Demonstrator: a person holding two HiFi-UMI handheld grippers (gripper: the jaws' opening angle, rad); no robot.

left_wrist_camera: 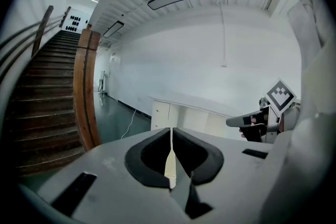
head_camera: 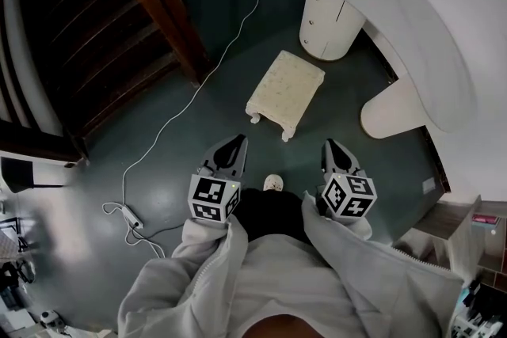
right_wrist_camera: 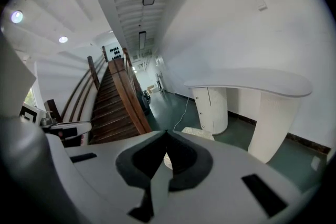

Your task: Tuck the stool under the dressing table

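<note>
Head view showed the cream padded rectangular stool (head_camera: 286,93) at frame centre, outside the white curved-top dressing table (head_camera: 412,28) at upper right, short of the gap between its 2 supports. The left gripper (head_camera: 235,143) and right gripper (head_camera: 332,146) hung at lower centre, jaws pressed together on nothing, apart from the stool. The push would likely go best with both closed tips on the stool's near edge, evenly spaced, so it did not slew into the round drawer pedestal (head_camera: 323,21).
</note>
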